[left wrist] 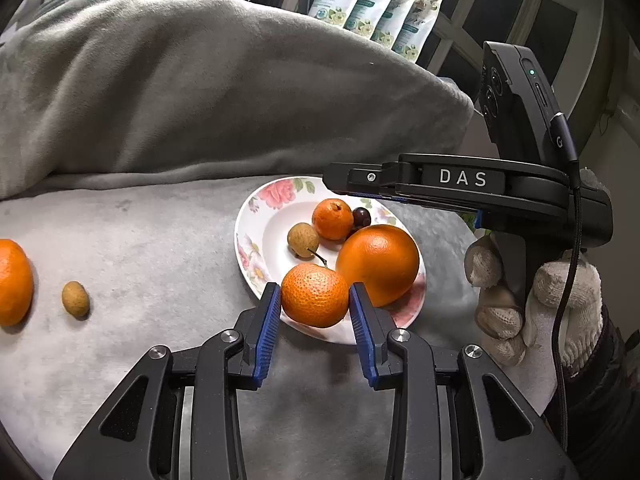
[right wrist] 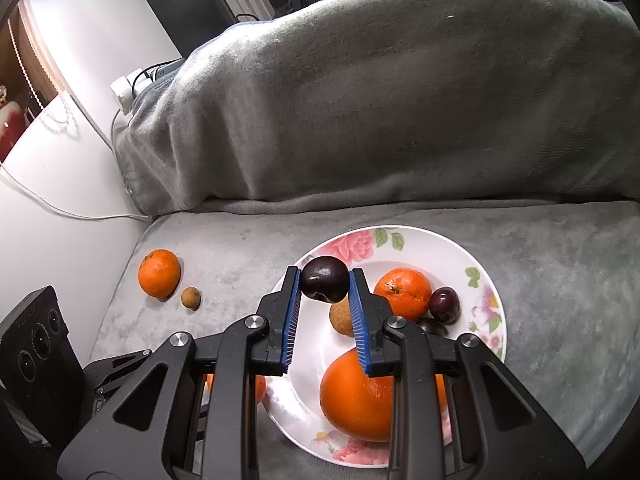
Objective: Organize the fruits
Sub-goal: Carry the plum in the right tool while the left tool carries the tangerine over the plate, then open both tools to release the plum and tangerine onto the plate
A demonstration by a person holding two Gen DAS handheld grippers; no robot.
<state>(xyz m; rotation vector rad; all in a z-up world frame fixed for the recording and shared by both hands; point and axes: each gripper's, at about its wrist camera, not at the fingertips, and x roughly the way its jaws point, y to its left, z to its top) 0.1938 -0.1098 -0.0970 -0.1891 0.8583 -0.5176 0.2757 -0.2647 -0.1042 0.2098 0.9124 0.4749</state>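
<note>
- Down at the near edge of the left wrist view, the left gripper (left wrist: 315, 300) has its two blue pads squeezed tight on a small orange (left wrist: 315, 295).
- That small orange hangs over the near rim of the flowery plate (left wrist: 256, 216).
- On the plate sit a big orange (left wrist: 378, 264), another little orange (left wrist: 332, 219), a brown round fruit (left wrist: 303, 240) and a dark grape (left wrist: 361, 216).
- Far to the left on the grey blanket (left wrist: 160, 240) lie one more orange (left wrist: 14, 282) and a small brown fruit (left wrist: 75, 299), close together.
- At the right, a gloved hand (left wrist: 532, 300) holds the other black tool over the plate.
- Low in the middle of the right wrist view, the right gripper (right wrist: 324, 284) is clamped on a dark plum (right wrist: 324, 283), held above the plate (right wrist: 492, 344).
- Under it on the plate rest the big orange (right wrist: 352, 400), the little orange (right wrist: 404, 294), the brown fruit (right wrist: 340, 318) and a dark fruit (right wrist: 445, 305).
- Left of the plate, the loose orange (right wrist: 159, 273) and small brown fruit (right wrist: 191, 298) lie on the blanket.
</note>
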